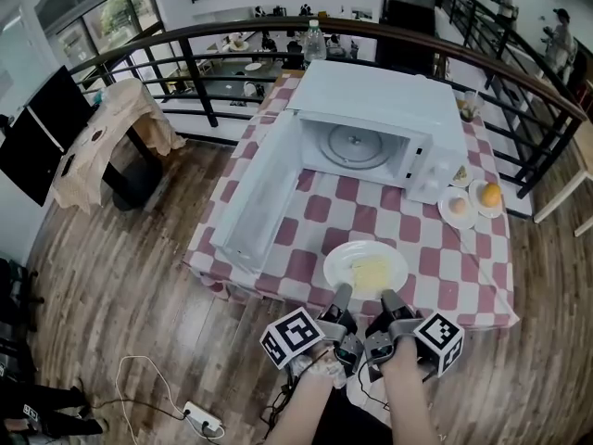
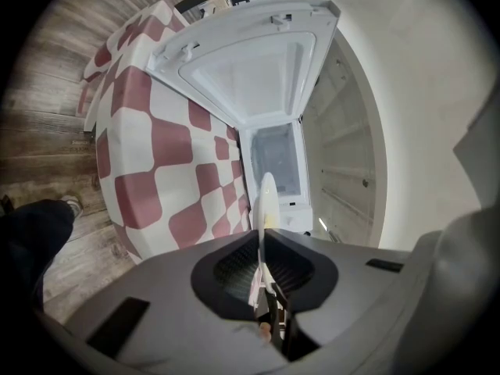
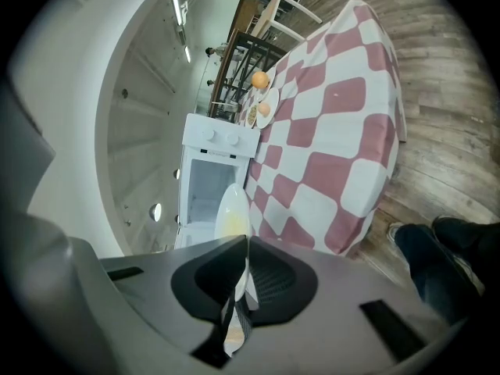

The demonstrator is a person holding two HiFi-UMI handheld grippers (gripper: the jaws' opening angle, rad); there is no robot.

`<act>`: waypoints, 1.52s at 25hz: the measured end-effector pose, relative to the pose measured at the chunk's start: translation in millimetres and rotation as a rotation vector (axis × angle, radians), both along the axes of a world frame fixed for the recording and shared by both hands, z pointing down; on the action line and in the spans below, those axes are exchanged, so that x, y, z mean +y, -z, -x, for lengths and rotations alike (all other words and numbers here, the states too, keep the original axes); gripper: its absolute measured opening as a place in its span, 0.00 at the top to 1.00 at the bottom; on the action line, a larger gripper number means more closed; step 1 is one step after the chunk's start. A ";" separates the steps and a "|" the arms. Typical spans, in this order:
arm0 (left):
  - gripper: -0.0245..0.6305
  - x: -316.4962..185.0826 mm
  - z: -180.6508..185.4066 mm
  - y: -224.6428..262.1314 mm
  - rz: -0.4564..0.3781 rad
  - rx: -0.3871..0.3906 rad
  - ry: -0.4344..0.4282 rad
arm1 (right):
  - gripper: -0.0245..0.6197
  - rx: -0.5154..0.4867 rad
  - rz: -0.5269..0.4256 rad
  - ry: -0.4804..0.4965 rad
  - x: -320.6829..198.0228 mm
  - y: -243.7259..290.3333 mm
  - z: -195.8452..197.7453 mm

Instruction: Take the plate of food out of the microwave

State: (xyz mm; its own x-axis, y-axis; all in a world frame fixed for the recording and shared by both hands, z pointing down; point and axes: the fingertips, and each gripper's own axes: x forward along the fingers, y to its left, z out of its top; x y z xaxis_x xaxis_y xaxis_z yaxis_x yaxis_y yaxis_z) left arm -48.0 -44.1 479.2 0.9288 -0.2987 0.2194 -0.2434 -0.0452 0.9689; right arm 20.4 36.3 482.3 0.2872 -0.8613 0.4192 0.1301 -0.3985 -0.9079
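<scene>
A white plate [image 1: 365,268] with pale yellow food sits over the checked table's near part, in front of the open white microwave [image 1: 371,133]. My left gripper [image 1: 340,297] is shut on the plate's near rim at the left, and my right gripper [image 1: 391,299] is shut on the near rim at the right. In the left gripper view the plate [image 2: 266,205] shows edge-on between the jaws, with the microwave [image 2: 275,158] beyond. The right gripper view likewise has the plate [image 3: 233,209] edge-on in the jaws. The microwave's door [image 1: 264,193] hangs wide open to the left, its cavity holding only the turntable.
Two small plates [image 1: 458,208] with food and an orange fruit [image 1: 491,194] stand at the table's right, beside the microwave. A dark railing [image 1: 195,82] runs behind the table. A cloth-covered stand [image 1: 111,137] is at the left, and a power strip [image 1: 199,418] lies on the wooden floor.
</scene>
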 end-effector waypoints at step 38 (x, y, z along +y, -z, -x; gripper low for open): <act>0.91 16.6 13.4 11.3 -0.012 0.017 -0.017 | 0.93 0.012 -0.041 -0.029 15.7 10.4 12.3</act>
